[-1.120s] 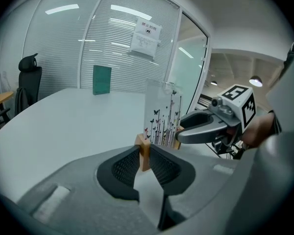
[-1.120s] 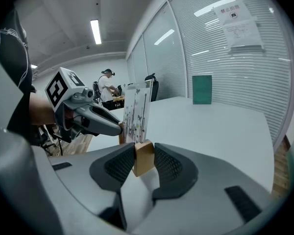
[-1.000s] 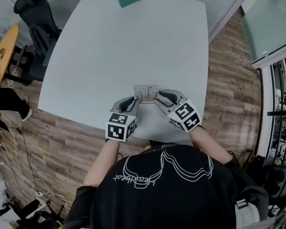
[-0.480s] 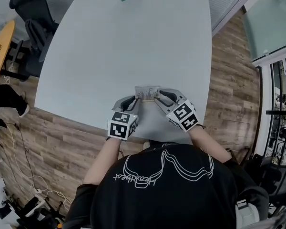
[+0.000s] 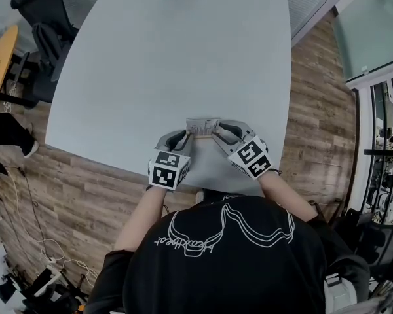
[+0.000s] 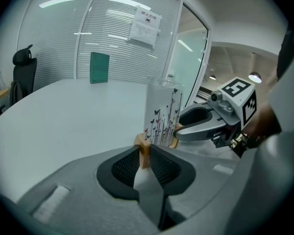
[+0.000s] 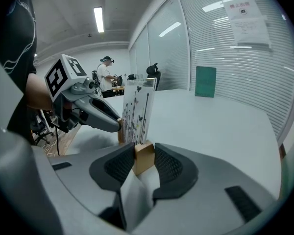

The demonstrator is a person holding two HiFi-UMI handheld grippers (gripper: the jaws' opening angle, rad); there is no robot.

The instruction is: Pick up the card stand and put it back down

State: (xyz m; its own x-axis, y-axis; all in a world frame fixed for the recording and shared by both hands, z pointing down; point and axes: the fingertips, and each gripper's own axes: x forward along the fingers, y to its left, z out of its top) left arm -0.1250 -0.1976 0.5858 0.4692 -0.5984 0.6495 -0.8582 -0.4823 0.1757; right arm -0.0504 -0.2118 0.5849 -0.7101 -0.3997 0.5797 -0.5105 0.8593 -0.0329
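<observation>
Two grippers hold one card stand [image 5: 202, 127] between them, at the near edge of the white table [image 5: 170, 64]. The stand is a clear upright sleeve in a pale wooden base. Its card is printed with thin dark stems and small butterflies, and no words can be made out on it.

The left gripper [image 5: 185, 136] has its jaws closed partway onto the left end of the wooden base, with both ribbed pads pressed against the wood. The right gripper [image 5: 217, 132] clamps the opposite end the same way, its pads tight on the wider block of wood. The two sets of jaws point toward each other across the stand. Whether the base rests on the table or hangs just above it cannot be told.

Each gripper carries a cube of black-and-white square markers. A paper notice [image 6: 145, 26] is stuck on the ribbed glass wall beyond the table, its print too small to read. A green board [image 6: 99, 68] stands at the table's far edge. The person's black shirt bears a white line drawing with script that cannot be read.
</observation>
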